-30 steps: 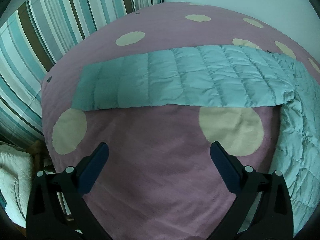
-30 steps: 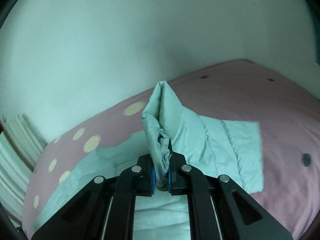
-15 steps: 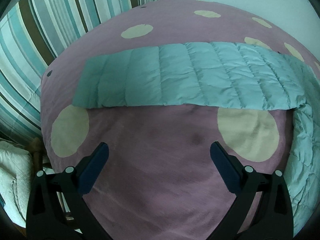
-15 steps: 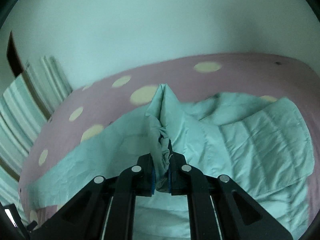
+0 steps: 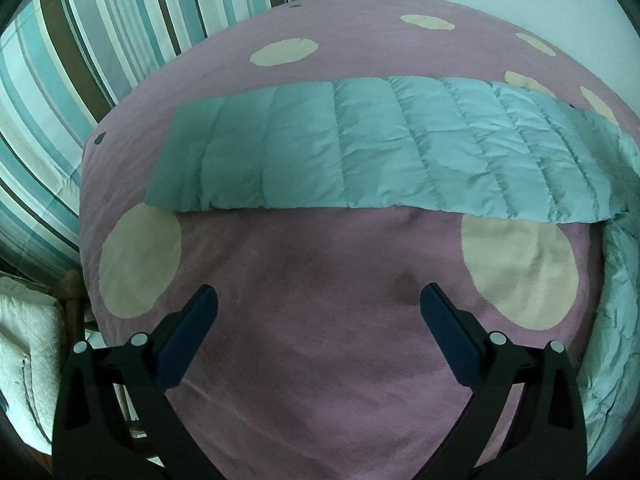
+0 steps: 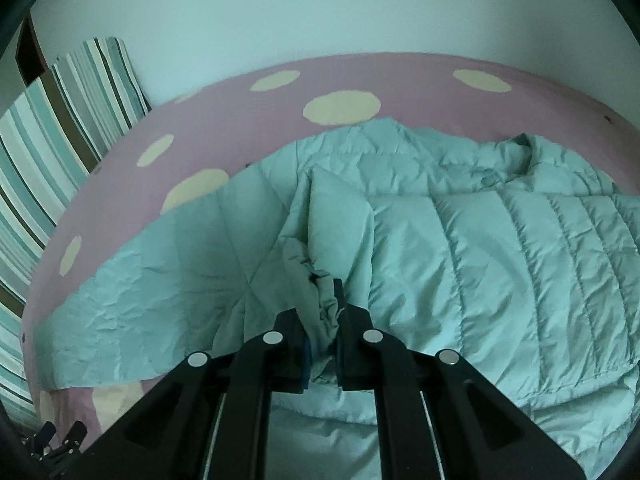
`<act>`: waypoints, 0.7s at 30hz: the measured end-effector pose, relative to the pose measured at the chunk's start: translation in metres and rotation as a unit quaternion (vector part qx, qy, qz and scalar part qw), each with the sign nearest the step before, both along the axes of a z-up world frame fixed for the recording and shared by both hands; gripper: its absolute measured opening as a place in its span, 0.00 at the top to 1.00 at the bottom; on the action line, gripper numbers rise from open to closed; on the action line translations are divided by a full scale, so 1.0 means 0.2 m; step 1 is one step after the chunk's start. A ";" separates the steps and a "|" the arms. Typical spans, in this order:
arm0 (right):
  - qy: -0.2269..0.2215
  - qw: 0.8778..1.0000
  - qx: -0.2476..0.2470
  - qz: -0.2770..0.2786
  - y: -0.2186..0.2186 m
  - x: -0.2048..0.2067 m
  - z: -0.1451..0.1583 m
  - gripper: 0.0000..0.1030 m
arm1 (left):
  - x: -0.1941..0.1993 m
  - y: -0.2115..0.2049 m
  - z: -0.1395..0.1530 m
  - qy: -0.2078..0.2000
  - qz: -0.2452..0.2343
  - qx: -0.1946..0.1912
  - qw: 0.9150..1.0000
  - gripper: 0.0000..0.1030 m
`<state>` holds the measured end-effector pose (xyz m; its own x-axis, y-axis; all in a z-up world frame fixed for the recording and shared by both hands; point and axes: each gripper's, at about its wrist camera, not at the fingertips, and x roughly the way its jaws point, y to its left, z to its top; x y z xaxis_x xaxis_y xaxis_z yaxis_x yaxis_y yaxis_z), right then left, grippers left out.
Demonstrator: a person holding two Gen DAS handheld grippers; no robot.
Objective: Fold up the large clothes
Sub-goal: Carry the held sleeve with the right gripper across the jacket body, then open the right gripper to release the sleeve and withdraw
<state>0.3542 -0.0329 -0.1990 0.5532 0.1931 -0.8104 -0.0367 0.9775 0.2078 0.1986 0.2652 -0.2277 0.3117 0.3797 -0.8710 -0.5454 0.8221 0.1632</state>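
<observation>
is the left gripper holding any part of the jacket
No, the left gripper stands open over the bare bedspread, short of the jacket sleeve.

A bedroom: spotted bedspread (image 5: 320,340), striped pillows (image 5: 100,60).

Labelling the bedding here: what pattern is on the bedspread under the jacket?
Mauve-pink bedspread with large cream dots, clearest in the left wrist view.

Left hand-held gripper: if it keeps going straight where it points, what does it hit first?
Probably the bare pink bedspread. The left hand-held gripper is open and empty, and the quilted jacket sleeve lies further beyond.
</observation>
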 end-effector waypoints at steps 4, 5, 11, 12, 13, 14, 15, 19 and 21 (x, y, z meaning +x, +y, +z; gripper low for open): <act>0.011 1.000 -0.013 0.000 0.03 0.01 -0.05 0.92 | 0.00 0.02 -0.02 0.003 0.000 -0.003 1.000 0.02; 0.014 1.000 -0.017 0.000 0.03 0.01 -0.06 0.92 | 0.00 0.02 -0.02 0.002 0.000 -0.003 1.000 0.02; 0.025 0.999 -0.034 0.002 0.04 0.03 -0.08 0.91 | 0.00 0.03 -0.03 0.002 0.001 -0.004 1.000 0.02; 0.027 0.999 -0.036 0.003 0.05 0.03 -0.08 0.90 | 0.00 0.03 -0.03 0.002 0.001 -0.005 1.000 0.02; 0.027 0.999 -0.039 0.003 0.05 0.03 -0.08 0.90 | 0.00 0.03 -0.04 0.002 0.001 -0.005 1.000 0.02; 0.028 0.999 -0.042 0.004 0.05 0.03 -0.08 0.89 | 0.00 0.03 -0.04 0.002 0.001 -0.004 1.000 0.02; 0.028 0.999 -0.043 0.005 0.05 0.03 -0.08 0.88 | 0.00 0.03 -0.04 0.003 0.001 -0.003 1.000 0.02; 0.030 0.999 -0.032 0.023 0.06 -0.01 -0.03 0.66 | 0.00 0.03 -0.04 0.003 -0.001 0.002 1.000 0.02; 0.025 0.999 -0.017 0.034 0.05 -0.07 0.03 0.58 | 0.00 0.02 -0.04 0.004 -0.001 0.005 1.000 0.02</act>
<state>0.3401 -0.0232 -0.1936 0.4982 0.2017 -0.8432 -0.0944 0.9794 0.1786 0.1982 0.2694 -0.2363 0.3056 0.3882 -0.8695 -0.5424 0.8215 0.1761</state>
